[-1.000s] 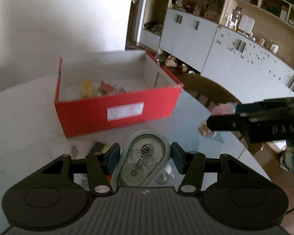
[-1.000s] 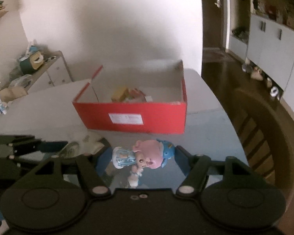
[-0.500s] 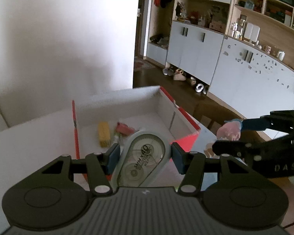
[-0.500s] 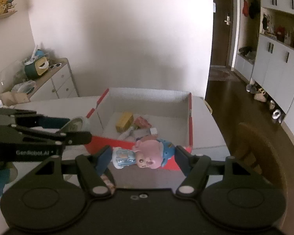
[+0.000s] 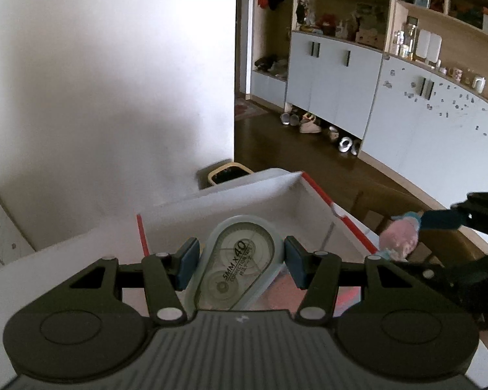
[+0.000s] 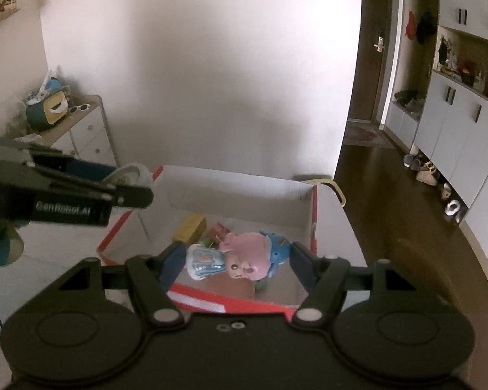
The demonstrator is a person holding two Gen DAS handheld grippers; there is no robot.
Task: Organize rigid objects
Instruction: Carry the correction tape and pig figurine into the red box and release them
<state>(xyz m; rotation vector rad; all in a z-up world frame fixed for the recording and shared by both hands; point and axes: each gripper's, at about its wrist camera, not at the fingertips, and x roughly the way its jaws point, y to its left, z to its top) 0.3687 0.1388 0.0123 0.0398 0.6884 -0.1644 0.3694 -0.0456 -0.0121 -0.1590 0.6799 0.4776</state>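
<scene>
My left gripper is shut on a pale green correction tape dispenser, held above the near left part of the red cardboard box. My right gripper is shut on a small doll with a pink head, blue hat and light blue dress, held over the box near its front wall. Inside the box lie a yellow block and a red piece. In the right wrist view the left gripper and its tape dispenser hang at the box's left edge. The doll also shows at the right in the left wrist view.
The box rests on a white table. A wooden chair stands beyond the table's right side. A bin sits on the floor behind the box. A drawer unit with clutter stands by the left wall, cabinets at the right.
Both grippers rose and moved forward from in front of the box to above it, still holding the tape dispenser and the doll. The box interior now lies beneath them.
</scene>
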